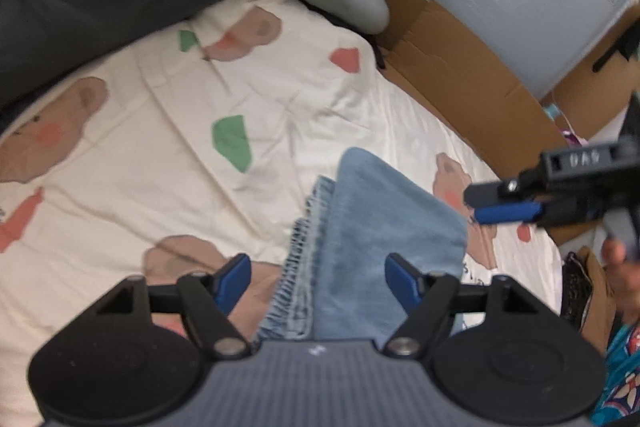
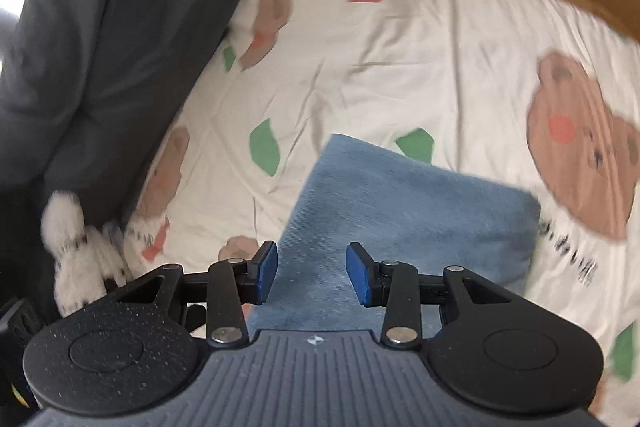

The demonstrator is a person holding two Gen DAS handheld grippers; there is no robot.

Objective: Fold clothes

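The blue denim garment (image 2: 404,211) lies as a compact folded bundle on the bed sheet (image 2: 400,59), near both spread, empty claws: left claw (image 1: 318,281), right claw (image 2: 312,273). It may be finished or awaiting another fold.

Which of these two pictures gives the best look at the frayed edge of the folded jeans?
The left wrist view. There the folded jeans show their frayed edge as stacked, stitched layers along one side. The right wrist view shows only the smooth blue top face of the jeans; no fraying is visible there.
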